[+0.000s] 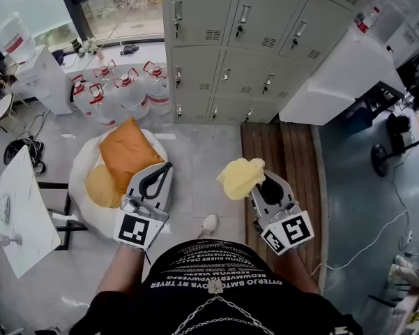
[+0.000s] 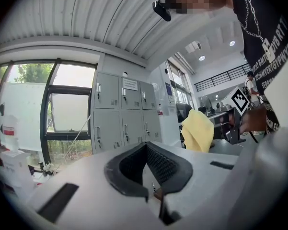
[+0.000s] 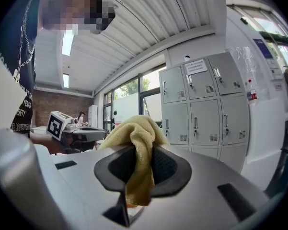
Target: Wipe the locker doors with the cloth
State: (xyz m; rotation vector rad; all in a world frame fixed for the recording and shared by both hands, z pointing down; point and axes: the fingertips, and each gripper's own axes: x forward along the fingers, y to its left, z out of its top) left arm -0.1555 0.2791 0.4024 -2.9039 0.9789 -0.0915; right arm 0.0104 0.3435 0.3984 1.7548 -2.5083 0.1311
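Ahead of right tool [image 1: 263, 181], lockers [image 1: 265, 40]; notice [image 3: 199, 66] on top door, print too small to read. Clamped on yellow cloth [image 1: 240, 176]. Left tool [image 1: 167, 167] pinched closed, empty.

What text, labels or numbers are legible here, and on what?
"BMTGYPWER", seemingly, within white capitals on the black shirt; other rows unsure.
Paper notice on the lockers: too small to read.
Blue sign on the white cabinet: too small.
Red jug label: blurred.
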